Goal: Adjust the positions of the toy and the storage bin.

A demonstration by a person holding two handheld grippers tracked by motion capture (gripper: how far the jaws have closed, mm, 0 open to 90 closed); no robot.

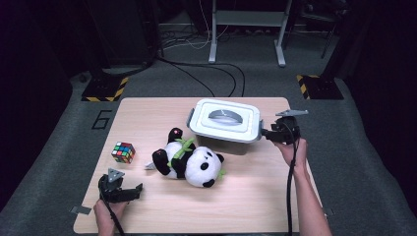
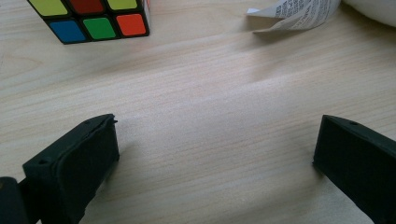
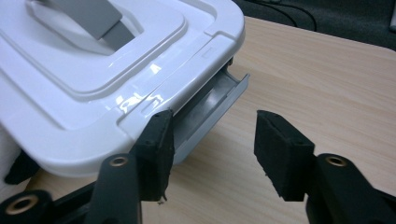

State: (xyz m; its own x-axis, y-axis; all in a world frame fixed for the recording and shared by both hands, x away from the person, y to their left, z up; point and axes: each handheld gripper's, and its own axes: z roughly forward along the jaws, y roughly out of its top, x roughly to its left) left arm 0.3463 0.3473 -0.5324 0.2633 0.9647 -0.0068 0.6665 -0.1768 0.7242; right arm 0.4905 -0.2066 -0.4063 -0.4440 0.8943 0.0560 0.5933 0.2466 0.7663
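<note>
White plastic storage box (image 1: 225, 125) with a grey handle (image 1: 225, 117) in its lid, toward the far right of the wooden table (image 1: 246, 196), just behind a plush panda (image 1: 189, 160). At its right end, the right gripper (image 3: 212, 149) with jaws parted, one pad against the flipped-out grey side latch (image 3: 210, 109), nothing clamped between them. Near the front left corner, the left gripper (image 2: 215, 154) resting wide open over bare wood, close to a puzzle cube (image 1: 123, 152). Probably light and rigid, glossy and likely slippery; best taken by the latches or the lid handle.
</note>
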